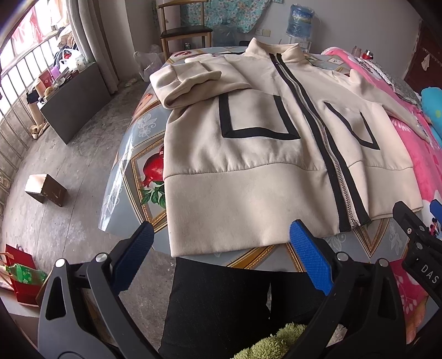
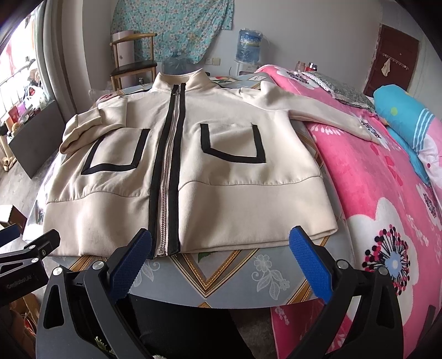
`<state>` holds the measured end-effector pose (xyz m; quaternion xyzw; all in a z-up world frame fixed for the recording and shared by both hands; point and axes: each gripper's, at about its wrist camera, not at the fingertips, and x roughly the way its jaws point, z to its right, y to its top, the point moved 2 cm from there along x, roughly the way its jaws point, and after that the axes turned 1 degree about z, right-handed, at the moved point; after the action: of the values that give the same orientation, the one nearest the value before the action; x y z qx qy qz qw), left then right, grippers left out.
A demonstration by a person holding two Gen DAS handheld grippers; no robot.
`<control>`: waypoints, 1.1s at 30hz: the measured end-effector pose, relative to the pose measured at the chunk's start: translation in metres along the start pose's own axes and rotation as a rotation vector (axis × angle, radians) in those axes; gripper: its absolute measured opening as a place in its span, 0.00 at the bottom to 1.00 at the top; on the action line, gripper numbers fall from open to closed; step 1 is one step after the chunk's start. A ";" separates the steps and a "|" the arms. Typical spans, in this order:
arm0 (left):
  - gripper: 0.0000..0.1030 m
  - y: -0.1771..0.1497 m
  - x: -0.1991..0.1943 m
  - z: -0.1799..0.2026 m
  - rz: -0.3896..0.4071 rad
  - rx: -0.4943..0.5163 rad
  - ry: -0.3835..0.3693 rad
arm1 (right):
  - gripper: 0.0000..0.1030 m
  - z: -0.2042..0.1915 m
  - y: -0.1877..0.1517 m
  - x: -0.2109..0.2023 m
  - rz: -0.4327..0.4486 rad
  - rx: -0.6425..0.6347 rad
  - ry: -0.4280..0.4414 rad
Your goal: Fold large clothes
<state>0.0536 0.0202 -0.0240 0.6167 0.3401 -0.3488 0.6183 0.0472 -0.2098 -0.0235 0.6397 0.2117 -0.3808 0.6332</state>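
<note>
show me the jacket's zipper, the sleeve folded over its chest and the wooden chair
zipper [image 2: 165, 176], right wrist view, on the metal teeth midway down the front
folded sleeve [image 1: 190, 82], left wrist view, on the cuff end lying across the chest
wooden chair [image 2: 134, 66], right wrist view, on the dark seat

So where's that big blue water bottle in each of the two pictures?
Left wrist view: the water bottle sits at the top, right of centre, beyond the jacket's collar.
Right wrist view: the water bottle stands upper centre-right, against the back wall.
Shared landmark: the wooden chair, left of it in both.
</note>
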 end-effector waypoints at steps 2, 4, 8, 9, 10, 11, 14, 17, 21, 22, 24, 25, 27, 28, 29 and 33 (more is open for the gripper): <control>0.92 0.005 0.003 -0.002 -0.003 0.000 -0.001 | 0.94 -0.002 0.004 0.002 -0.002 -0.003 -0.001; 0.92 0.009 0.007 -0.004 -0.007 0.000 -0.001 | 0.94 -0.003 0.008 0.004 -0.007 -0.006 -0.001; 0.92 0.018 0.014 -0.008 -0.013 -0.001 0.001 | 0.94 -0.003 0.017 0.009 -0.012 -0.014 -0.006; 0.92 0.020 0.016 -0.008 -0.014 -0.002 0.002 | 0.94 -0.003 0.019 0.009 -0.011 -0.017 -0.008; 0.92 0.023 0.018 -0.009 -0.016 -0.002 0.003 | 0.94 -0.003 0.021 0.010 -0.010 -0.024 -0.014; 0.92 0.025 0.020 -0.009 -0.017 0.000 0.004 | 0.94 -0.002 0.023 0.012 -0.011 -0.027 -0.017; 0.92 0.031 0.026 -0.008 -0.016 0.016 0.008 | 0.94 0.005 0.030 0.017 -0.020 -0.024 -0.014; 0.92 0.037 0.036 -0.006 -0.021 0.032 0.009 | 0.94 0.021 0.036 0.024 -0.021 0.004 -0.030; 0.92 0.044 0.049 -0.003 -0.025 0.052 -0.021 | 0.94 0.051 0.042 0.034 -0.015 0.051 -0.017; 0.92 0.046 0.051 -0.002 -0.017 0.062 -0.036 | 0.94 0.060 0.043 0.037 -0.015 0.070 -0.007; 0.92 0.049 0.057 0.000 -0.016 0.075 -0.054 | 0.94 0.077 0.044 0.046 -0.020 0.112 0.013; 0.92 0.051 0.059 0.001 -0.010 0.079 -0.066 | 0.94 0.084 0.044 0.049 -0.025 0.130 0.022; 0.92 0.053 0.063 0.002 -0.009 0.087 -0.095 | 0.94 0.099 0.044 0.060 -0.035 0.167 0.037; 0.92 0.055 0.064 0.001 -0.007 0.087 -0.124 | 0.94 0.106 0.044 0.066 -0.042 0.186 0.048; 0.92 0.056 0.064 0.000 0.001 0.081 -0.159 | 0.94 0.112 0.044 0.071 -0.049 0.202 0.062; 0.92 0.057 0.055 -0.011 0.096 0.043 -0.283 | 0.94 0.132 0.044 0.088 -0.090 0.278 0.141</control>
<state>0.1311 0.0300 -0.0404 0.5901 0.2122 -0.4094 0.6627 0.1062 -0.3614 -0.0498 0.7362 0.2294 -0.3886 0.5043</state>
